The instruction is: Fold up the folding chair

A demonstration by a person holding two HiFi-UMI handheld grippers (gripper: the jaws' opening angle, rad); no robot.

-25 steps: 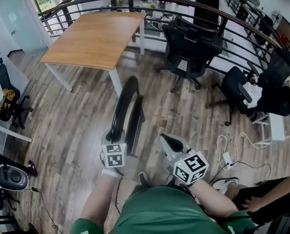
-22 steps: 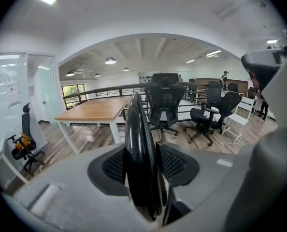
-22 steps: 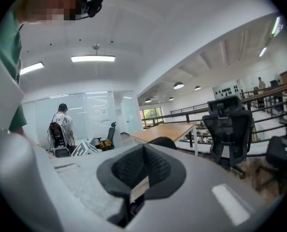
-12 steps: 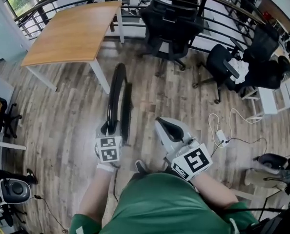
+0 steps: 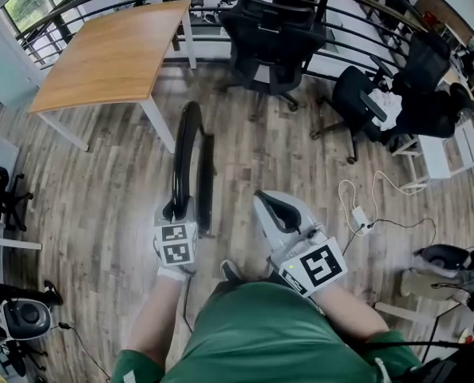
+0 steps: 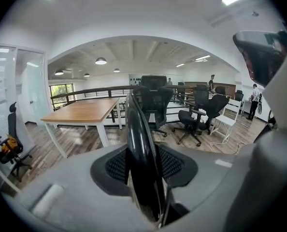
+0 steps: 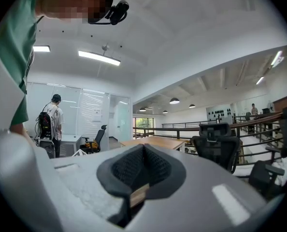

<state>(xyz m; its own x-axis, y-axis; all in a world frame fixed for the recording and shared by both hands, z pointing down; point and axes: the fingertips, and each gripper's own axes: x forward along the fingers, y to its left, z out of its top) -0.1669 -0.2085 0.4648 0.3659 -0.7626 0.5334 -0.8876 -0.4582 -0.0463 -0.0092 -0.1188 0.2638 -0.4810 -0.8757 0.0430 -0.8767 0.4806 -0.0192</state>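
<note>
Chair: the folding chair [image 5: 191,162] stands upright on the wood floor [image 5: 101,206], folded flat and edge-on, just ahead of the person.
Why held so: a grip at the top rim looks meant to keep the thin, closed chair from tipping. The folding itself seems done.
Left jaws: the left gripper [image 5: 175,210] is closing its jaws on the black rim, which fills the gap between the pads.
Left pose: the forearm reaches forward and the gripper is tilted down onto the rim.
Right jaws: the right gripper [image 5: 275,207] has its jaws pressed together with nothing between them.
Right pose: held level, beside the chair but apart from it.
</note>
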